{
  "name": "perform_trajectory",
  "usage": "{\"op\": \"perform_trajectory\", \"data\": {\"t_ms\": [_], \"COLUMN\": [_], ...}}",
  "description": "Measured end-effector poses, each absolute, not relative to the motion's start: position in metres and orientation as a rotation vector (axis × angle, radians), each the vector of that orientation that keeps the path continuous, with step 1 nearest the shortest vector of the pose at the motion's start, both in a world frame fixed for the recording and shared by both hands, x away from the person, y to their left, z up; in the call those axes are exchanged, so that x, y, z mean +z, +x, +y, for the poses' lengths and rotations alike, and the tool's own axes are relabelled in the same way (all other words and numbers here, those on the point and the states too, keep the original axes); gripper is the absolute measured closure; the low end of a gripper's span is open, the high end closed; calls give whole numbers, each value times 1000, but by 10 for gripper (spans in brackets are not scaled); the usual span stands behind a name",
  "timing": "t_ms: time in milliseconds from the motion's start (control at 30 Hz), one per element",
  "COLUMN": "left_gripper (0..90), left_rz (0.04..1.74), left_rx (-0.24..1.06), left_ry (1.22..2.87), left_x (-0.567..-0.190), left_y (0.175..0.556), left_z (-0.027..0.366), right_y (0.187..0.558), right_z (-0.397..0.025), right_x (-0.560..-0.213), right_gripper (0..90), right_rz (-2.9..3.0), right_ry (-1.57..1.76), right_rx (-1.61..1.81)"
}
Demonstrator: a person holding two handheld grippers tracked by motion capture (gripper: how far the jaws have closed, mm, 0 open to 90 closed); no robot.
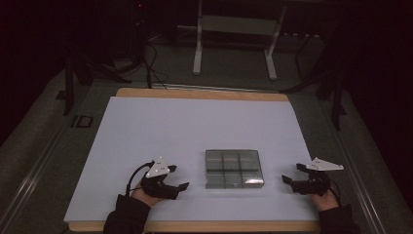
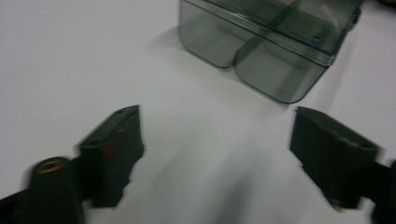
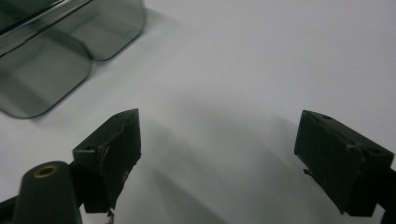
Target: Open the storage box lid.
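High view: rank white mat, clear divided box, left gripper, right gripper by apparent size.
1. White mat
2. Clear divided box
3. Left gripper and right gripper: look alike, not ranked.

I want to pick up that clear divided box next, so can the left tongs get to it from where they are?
Probably yes. The left tongs sit open just left of the clear divided box, with bare white table surface between them and nothing in the way.

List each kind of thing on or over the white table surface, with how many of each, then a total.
Clear smoky compartment box: 1
Hand-held grippers, both open and empty: 2, left gripper and right gripper
Total: 3
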State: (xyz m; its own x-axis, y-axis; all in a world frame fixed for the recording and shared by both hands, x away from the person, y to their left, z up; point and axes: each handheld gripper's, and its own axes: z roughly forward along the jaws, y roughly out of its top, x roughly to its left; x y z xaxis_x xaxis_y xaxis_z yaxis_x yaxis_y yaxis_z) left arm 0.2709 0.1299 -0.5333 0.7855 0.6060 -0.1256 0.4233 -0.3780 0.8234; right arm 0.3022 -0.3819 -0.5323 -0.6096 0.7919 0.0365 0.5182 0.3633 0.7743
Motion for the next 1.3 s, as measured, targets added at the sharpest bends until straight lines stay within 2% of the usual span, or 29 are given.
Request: {"op": "perform_trajectory", "data": {"t_ms": [33,67,167,300,400,433,467,700,733,767,800,867,1300], "left_gripper": [247,329,377,470,538,556,601,801,835,835,877,900,900], "left_rz": [757,747,731,708,686,686,665,631,631,618,607,595,553], "left_rx": [231,229,224,216,219,219,231,271,271,285,293,304,292], "left_ry": [2039,2050,2078,2097,2138,2138,2163,2186,2186,2180,2167,2154,2140], "left_x": [-533,-534,-535,-535,-535,-535,-535,-537,-537,-536,-536,-535,-534], "left_y": [272,273,277,280,283,283,284,288,288,287,286,287,285], "left_z": [126,122,116,108,100,100,95,83,83,82,82,81,74], "right_y": [302,302,302,303,303,303,304,305,305,304,302,300,301], "right_z": [-379,-374,-368,-360,-354,-354,-352,-338,-338,-335,-331,-325,-318], "right_x": [-532,-533,-534,-534,-534,-534,-533,-531,-531,-531,-532,-533,-525], "right_gripper": [156,156,158,264,427,427,546,814,814,869,898,900,900], "right_rz": [2316,2357,2400,2454,2498,2498,2516,2560,2560,2558,2564,2573,2560], "right_ry": [1116,1075,1024,986,930,930,881,805,805,788,752,720,696], "right_rx": [1121,1124,1122,1134,1116,1116,1106,1121,1121,1131,1148,1157,1233]}}
